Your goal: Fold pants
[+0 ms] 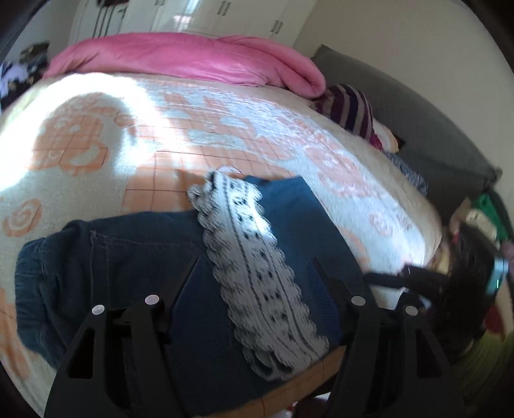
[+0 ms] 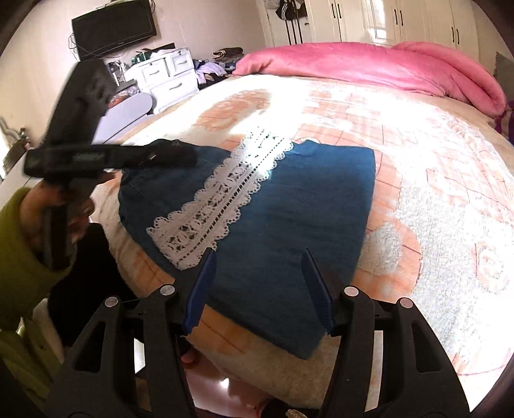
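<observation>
The dark blue pants lie folded on the bed near its front edge, with a white lace strip running across them. They also show in the right wrist view, with the lace on their left half. My left gripper is open, its jaws spread just above the pants. My right gripper is open and empty over the near edge of the pants. The left gripper appears in the right wrist view over the pants' far left corner.
The bed carries a peach and white patterned blanket. A pink duvet lies bunched at the far side. Striped clothes sit by a grey headboard. A white dresser and a wall television stand beyond the bed.
</observation>
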